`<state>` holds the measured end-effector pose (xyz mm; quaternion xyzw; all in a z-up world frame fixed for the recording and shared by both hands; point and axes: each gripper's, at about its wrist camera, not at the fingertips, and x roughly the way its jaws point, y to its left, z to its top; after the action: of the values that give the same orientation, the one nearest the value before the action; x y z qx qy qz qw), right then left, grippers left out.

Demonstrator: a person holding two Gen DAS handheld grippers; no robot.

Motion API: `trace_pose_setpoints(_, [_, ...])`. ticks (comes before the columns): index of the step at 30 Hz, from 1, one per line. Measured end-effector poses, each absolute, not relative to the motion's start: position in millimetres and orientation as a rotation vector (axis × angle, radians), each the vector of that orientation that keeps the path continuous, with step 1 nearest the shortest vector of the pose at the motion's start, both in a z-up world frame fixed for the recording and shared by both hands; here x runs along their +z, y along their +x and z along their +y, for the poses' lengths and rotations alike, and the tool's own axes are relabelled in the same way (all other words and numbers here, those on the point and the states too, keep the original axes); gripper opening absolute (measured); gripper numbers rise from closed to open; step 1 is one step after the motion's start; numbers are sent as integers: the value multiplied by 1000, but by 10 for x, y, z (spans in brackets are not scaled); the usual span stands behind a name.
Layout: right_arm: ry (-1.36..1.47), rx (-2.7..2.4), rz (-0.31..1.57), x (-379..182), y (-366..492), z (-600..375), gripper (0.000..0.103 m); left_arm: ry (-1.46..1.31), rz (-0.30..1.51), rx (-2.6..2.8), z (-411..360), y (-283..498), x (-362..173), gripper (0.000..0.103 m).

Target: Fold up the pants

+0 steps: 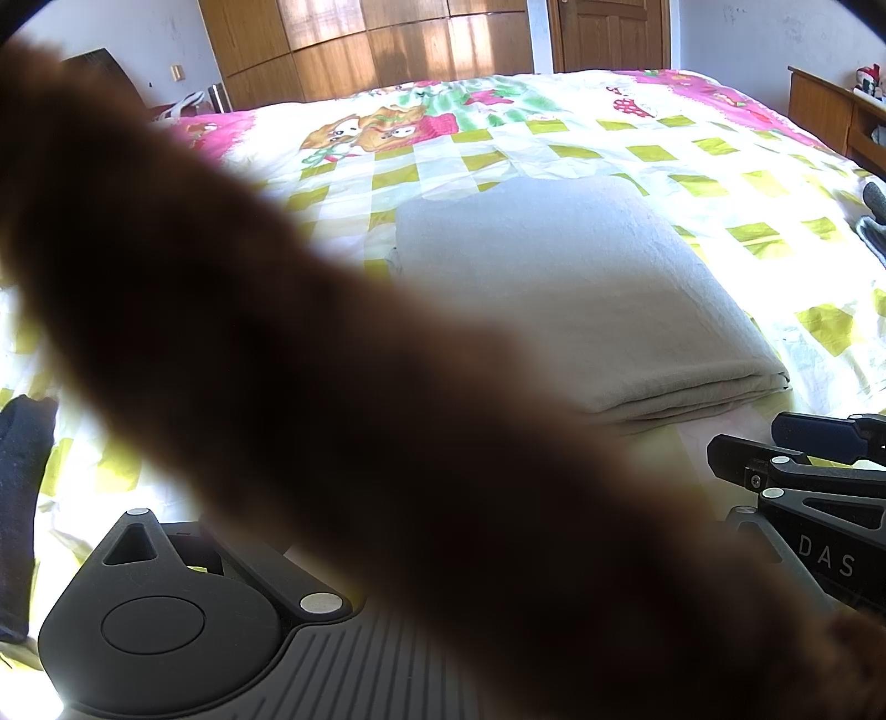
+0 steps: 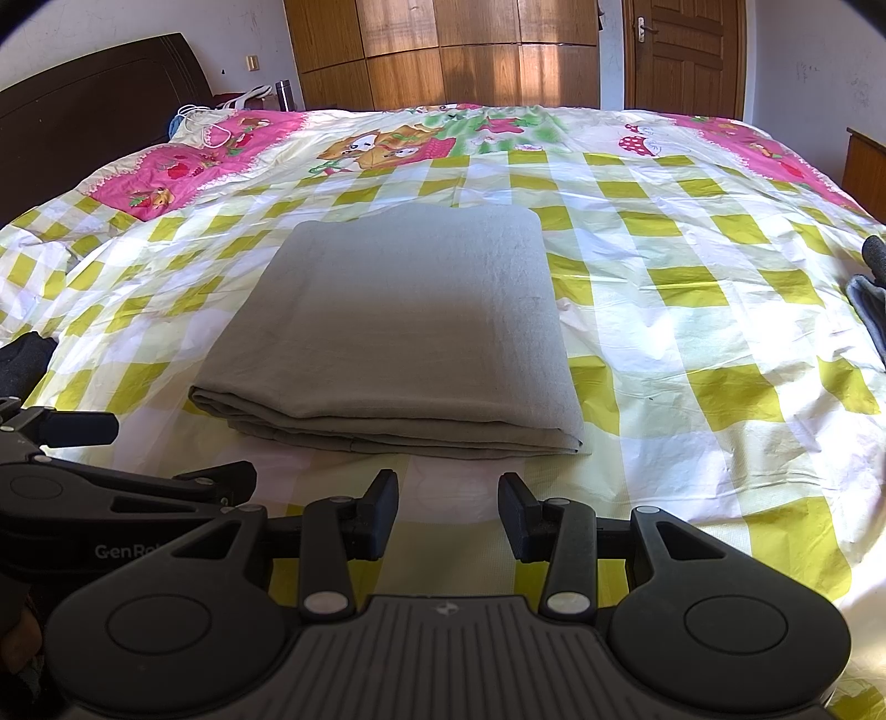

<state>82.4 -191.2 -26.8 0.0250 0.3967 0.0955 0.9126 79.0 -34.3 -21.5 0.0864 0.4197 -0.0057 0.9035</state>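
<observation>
The pants point(image 2: 398, 321) lie folded into a neat grey-beige rectangle on the checked bedspread point(image 2: 692, 310), stacked edges toward me. My right gripper point(image 2: 448, 515) is open just short of that near edge, nothing between its fingers. My left gripper point(image 2: 185, 451) lies at the left beside it, its jaws apart and empty. In the left wrist view a blurred brown shape point(image 1: 332, 360), very close to the lens, crosses the picture and hides the left fingers. The pants point(image 1: 581, 288) show behind it, and the right gripper point(image 1: 775, 440) shows at the right edge.
A dark garment point(image 2: 22, 360) lies at the bed's left edge and a grey one point(image 2: 869, 310) at the right edge. A dark headboard point(image 2: 83, 105) stands at the left. Wooden wardrobes point(image 2: 443, 50) and a door point(image 2: 686, 55) stand beyond the bed.
</observation>
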Motion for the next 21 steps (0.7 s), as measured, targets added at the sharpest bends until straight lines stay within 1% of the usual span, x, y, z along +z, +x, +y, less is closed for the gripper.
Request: trace_pose_setpoints(21, [51, 197, 817, -269, 824, -1913, 54, 188, 856, -10, -343, 777, -209, 99])
